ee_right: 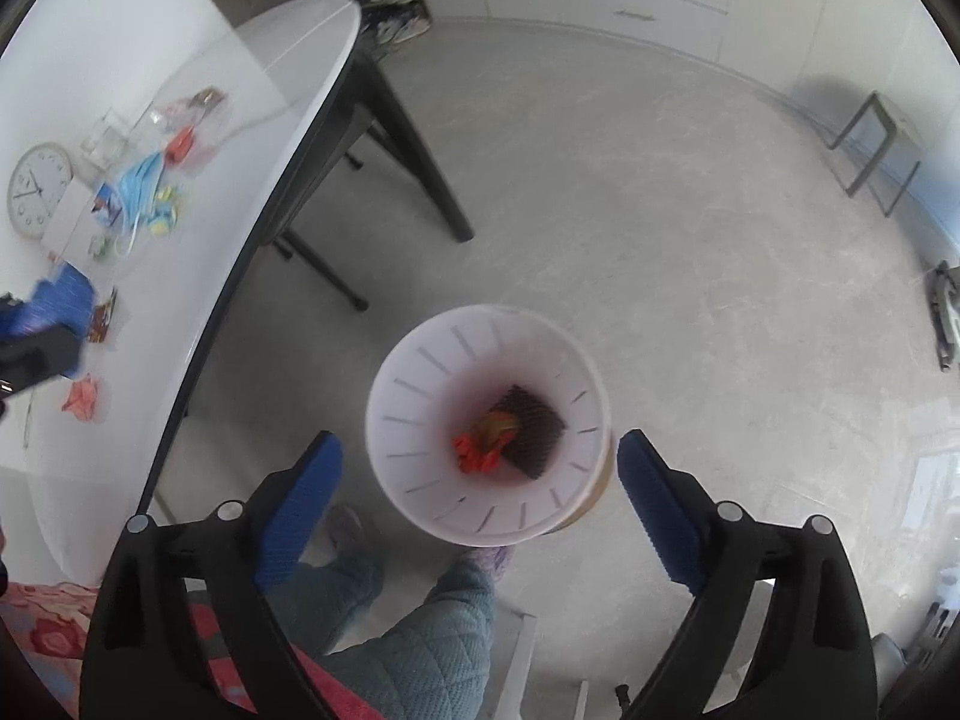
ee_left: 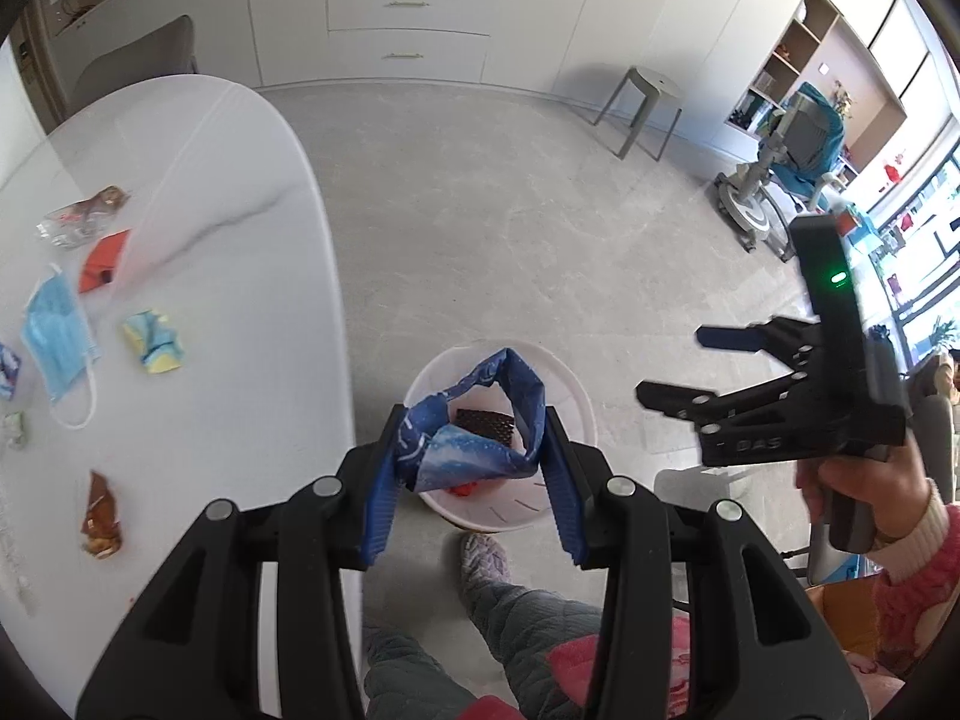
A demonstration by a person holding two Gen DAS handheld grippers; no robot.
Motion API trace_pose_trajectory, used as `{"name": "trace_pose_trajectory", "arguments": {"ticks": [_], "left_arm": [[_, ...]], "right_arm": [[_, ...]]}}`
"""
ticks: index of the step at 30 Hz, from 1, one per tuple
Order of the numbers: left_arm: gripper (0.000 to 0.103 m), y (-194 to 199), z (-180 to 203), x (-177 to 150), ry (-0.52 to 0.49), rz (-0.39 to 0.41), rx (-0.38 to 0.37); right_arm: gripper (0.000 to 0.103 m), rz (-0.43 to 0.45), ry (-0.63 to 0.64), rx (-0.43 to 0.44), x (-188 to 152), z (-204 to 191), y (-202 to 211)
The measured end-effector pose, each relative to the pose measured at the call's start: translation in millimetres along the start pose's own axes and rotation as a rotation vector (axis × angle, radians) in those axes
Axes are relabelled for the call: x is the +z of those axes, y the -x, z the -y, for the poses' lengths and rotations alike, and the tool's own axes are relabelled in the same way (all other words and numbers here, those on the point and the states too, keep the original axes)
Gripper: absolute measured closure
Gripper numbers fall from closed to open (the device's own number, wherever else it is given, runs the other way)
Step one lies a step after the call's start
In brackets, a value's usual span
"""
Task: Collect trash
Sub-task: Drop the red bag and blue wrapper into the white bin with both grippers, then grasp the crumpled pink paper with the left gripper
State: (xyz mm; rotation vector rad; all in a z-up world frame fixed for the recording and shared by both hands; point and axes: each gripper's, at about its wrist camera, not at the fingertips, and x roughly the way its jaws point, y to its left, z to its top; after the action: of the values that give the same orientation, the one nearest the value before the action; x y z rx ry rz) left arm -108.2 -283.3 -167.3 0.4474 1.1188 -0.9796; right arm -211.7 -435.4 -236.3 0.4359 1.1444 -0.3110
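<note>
trash: a crumpled blue wrapper [ee_left: 474, 426] pinched between the blue pads [ee_left: 381, 498] of the left gripper [ee_left: 474, 480], jaws drawn narrow around it, held in the air above the white bin [ee_left: 570, 396]. right gripper [ee_right: 480, 516] spread wide, nothing between its pads [ee_right: 300, 516], tilted steeply down over the same bin [ee_right: 420, 360]; seen from the left wrist as a black tool [ee_left: 678, 366] in a hand [ee_left: 864, 492] with a pink-and-cream cuff, off to the right of the bin.

inside the bin, at the bottom: a dark mesh-patterned piece [ee_right: 534, 426], something red-orange [ee_right: 477, 453] and a yellowish scrap [ee_right: 498, 420] touching it. standing on pale grey floor [ee_right: 690, 240], just beside the rounded edge of the white table [ee_left: 240, 240]. below the bin in both views, quilted blue-grey trouser legs [ee_right: 432, 630] and a slipper [ee_left: 486, 552].

on the table, well apart from the bin, more litter: a light blue face mask [ee_left: 57, 336], an orange-red packet [ee_left: 105, 261], a clear crinkled wrapper [ee_left: 84, 216], a yellow-and-blue wad [ee_left: 153, 342], a brown foil wrapper [ee_left: 102, 516], a small green bit [ee_left: 15, 429] at the left edge. further along, in the right wrist view, a round white clock [ee_right: 39, 189] lying flat and a pinkish scrap [ee_right: 84, 399].

beyond: white drawers and cupboards [ee_left: 414, 6], a grey stool [ee_left: 645, 108].
</note>
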Motion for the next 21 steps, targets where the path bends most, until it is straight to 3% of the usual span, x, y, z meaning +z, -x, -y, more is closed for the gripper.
{"name": "trace_pose_trajectory", "arguments": {"ticks": [2,4,6,8,14,21], "left_arm": [[0.061,-11,10,5,-0.009,-0.016,-0.029],[0.054,-21,21,8,-0.025,-0.038,-0.062],[0.027,-32,32,11,-0.041,-0.047,-0.068],[0.02,-36,43,14,-0.056,-0.023,-0.055],[0.018,-25,47,20,-0.06,-0.013,-0.01],[0.008,53,-3,8,0.016,0.096,0.157]], "right_arm": [[0.007,0.023,0.0,-0.023,0,10,16],[0.005,0.053,-0.001,-0.036,2,19,31],[0.005,0.079,-0.005,-0.036,1,24,44],[0.005,0.094,-0.009,-0.034,4,26,48],[0.004,0.089,-0.03,-0.044,3,32,48],[0.002,0.112,0.003,-0.03,18,0,61]]}}
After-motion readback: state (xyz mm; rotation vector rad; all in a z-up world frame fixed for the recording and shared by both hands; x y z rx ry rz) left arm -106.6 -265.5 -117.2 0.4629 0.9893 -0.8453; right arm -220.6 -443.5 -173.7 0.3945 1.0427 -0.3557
